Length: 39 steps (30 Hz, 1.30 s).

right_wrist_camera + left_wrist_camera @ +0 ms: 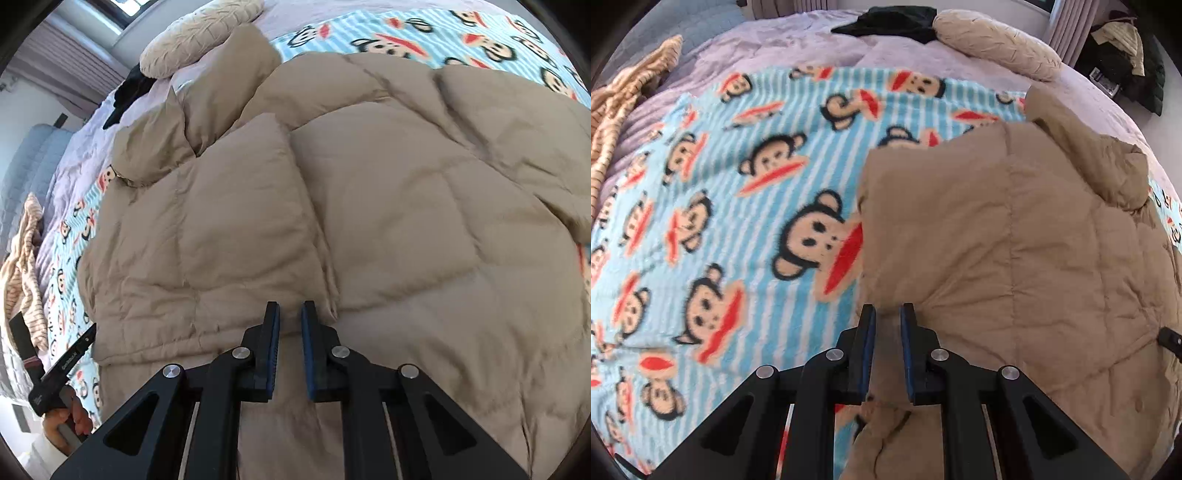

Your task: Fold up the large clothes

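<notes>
A tan quilted puffer jacket [369, 206] lies spread on the monkey-print blanket [738, 221], its hood [155, 147] bunched toward the pillow. In the right wrist view my right gripper [290, 314] hangs just above the jacket's middle, its jaws drawn to a narrow slit with nothing between them. My left gripper [888, 314] hovers over the jacket's left edge [864, 236], where tan cloth meets blanket; its jaws stand almost together and I see no cloth pinched. From the right wrist view the left gripper [86, 334] shows at the lower left, held by a hand [62, 417].
A beige pillow [997, 40] and a black garment [894, 20] lie at the bed's far end on the lilac cover [775, 48]. A striped tan cloth [624, 99] is heaped at the far left. Dark clothes [1126, 62] pile beside the bed.
</notes>
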Available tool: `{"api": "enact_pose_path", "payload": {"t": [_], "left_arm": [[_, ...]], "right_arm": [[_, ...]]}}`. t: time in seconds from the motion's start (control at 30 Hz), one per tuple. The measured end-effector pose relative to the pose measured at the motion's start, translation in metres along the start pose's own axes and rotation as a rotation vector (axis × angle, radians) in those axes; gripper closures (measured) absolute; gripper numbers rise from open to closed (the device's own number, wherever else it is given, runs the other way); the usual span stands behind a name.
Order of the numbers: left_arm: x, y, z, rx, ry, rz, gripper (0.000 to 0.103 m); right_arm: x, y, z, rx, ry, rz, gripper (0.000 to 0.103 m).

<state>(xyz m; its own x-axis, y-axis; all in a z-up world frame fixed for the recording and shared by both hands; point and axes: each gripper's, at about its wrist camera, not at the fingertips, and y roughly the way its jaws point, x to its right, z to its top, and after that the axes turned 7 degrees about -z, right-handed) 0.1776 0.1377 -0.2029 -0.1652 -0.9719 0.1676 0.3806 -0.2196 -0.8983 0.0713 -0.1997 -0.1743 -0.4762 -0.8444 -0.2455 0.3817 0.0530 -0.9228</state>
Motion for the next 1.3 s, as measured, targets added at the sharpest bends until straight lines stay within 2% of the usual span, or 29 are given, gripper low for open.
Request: {"api": "enact_pose_path", "payload": {"t": [0.13, 0.27, 0.37, 0.43, 0.5, 0.53, 0.6, 0.7, 0.87, 0.97, 1.13, 1.2, 1.3], "left_arm": [[0.014, -0.033, -0.008, 0.020, 0.019, 0.017, 0.088], [0.041, -0.052, -0.023, 0.012, 0.038, 0.014, 0.088], [0.068, -0.056, -0.035, 0.006, 0.061, 0.023, 0.088], [0.086, -0.055, -0.043, -0.008, 0.068, 0.000, 0.087], [0.106, -0.052, -0.050, -0.029, 0.085, -0.014, 0.040], [0.118, -0.052, -0.053, -0.026, 0.092, -0.009, 0.003], [0.144, -0.057, -0.059, 0.004, 0.134, -0.021, 0.002], [0.180, -0.054, -0.065, -0.028, 0.175, -0.042, 0.002], [0.231, -0.050, -0.069, -0.052, 0.187, -0.101, 0.001], [0.257, -0.049, -0.072, -0.051, 0.201, -0.094, 0.001], [0.299, -0.042, -0.077, -0.078, 0.231, -0.092, 0.001], [0.312, -0.039, -0.080, -0.092, 0.243, -0.097, 0.001], [0.328, -0.034, -0.083, -0.108, 0.270, -0.095, 0.001]], "right_arm": [[0.024, -0.024, -0.015, -0.022, 0.059, 0.088, 0.084], [0.050, -0.044, -0.037, -0.022, 0.124, 0.127, 0.053], [0.069, -0.055, -0.049, -0.023, 0.157, 0.134, 0.052], [0.086, -0.061, -0.057, -0.024, 0.187, 0.140, 0.050], [0.102, -0.067, -0.062, -0.024, 0.215, 0.145, 0.046], [0.109, -0.068, -0.063, -0.022, 0.228, 0.147, 0.046], [0.125, -0.072, -0.066, -0.017, 0.255, 0.154, 0.044], [0.151, -0.079, -0.068, -0.013, 0.293, 0.167, 0.039], [0.200, -0.089, -0.061, 0.002, 0.360, 0.177, 0.038], [0.234, -0.100, -0.052, 0.045, 0.402, 0.160, 0.013], [0.286, -0.111, -0.038, 0.090, 0.478, 0.152, 0.012], [0.302, -0.114, -0.032, 0.115, 0.494, 0.154, 0.000], [0.327, -0.120, -0.026, 0.181, 0.535, 0.186, 0.000]]}}
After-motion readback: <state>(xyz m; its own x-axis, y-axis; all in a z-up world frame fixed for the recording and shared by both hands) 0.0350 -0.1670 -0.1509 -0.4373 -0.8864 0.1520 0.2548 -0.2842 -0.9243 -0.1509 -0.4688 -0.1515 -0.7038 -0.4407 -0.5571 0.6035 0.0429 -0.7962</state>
